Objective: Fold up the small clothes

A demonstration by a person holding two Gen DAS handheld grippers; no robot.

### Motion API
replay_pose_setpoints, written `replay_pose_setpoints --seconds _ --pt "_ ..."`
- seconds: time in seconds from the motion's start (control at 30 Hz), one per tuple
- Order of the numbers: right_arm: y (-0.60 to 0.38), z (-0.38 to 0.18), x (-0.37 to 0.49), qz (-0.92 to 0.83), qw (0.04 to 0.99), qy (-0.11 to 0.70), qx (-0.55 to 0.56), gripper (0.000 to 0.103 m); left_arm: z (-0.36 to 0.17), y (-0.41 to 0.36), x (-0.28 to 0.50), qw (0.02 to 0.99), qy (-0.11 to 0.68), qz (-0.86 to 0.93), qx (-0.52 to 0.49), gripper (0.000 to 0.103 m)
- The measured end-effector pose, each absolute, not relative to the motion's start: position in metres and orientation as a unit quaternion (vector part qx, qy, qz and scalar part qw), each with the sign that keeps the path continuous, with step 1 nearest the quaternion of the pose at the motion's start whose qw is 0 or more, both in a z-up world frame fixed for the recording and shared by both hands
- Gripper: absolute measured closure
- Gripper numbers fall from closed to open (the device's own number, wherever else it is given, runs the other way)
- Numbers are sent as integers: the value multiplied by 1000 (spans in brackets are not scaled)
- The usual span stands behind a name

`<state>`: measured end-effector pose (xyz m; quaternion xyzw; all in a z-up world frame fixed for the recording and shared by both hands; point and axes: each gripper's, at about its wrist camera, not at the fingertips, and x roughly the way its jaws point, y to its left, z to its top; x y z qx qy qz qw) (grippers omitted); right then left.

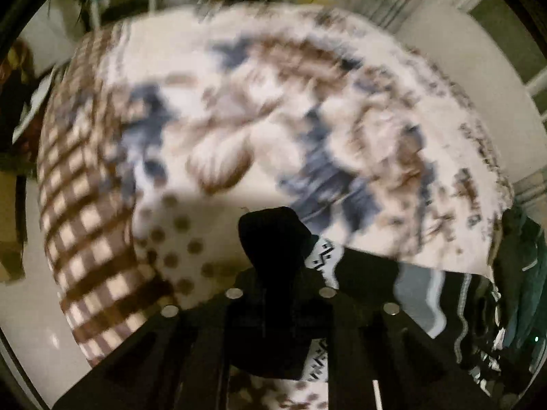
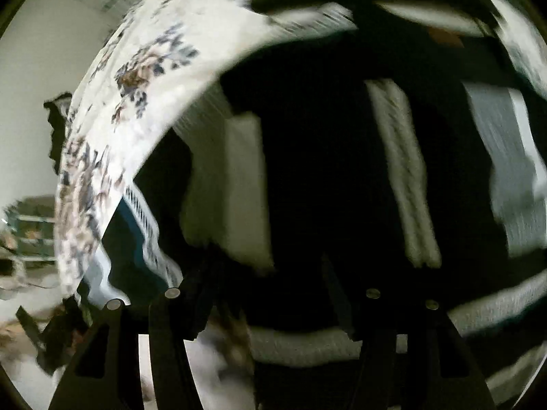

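The left gripper (image 1: 273, 239) is nearly closed, seemingly pinching dark cloth (image 1: 270, 232). The right gripper (image 2: 270, 294) stands open above a black-and-white striped knit garment (image 2: 342, 171).

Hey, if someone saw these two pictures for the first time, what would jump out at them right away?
First the big white patterned cloth with brown and blue blotches and a brown checked border, filling most of the left wrist view. Next, the left gripper low in that view, closed on a small black garment. In the right wrist view, a dark knit with pale stripes fills the frame, blurred.
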<state>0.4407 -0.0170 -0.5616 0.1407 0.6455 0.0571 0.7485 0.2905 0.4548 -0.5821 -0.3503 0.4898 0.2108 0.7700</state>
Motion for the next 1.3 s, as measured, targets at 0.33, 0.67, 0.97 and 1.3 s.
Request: replay_pose_setpoints --seconds 0.33,0.67,0.97,1.3 --pt "63 -568 479 35 781 624 6 99 -573 463 232 748 471 241 -402 48" --pt "-74 -551 434 54 704 661 256 55 -493 343 314 808 527 130 -229 48" --pt "-342 -554 312 -148 671 544 482 46 -495 40 467 777 574 -215 -145 38" --pt "-466 -618 252 -149 594 377 695 46 -532 -252 539 709 583 -395 37 38"
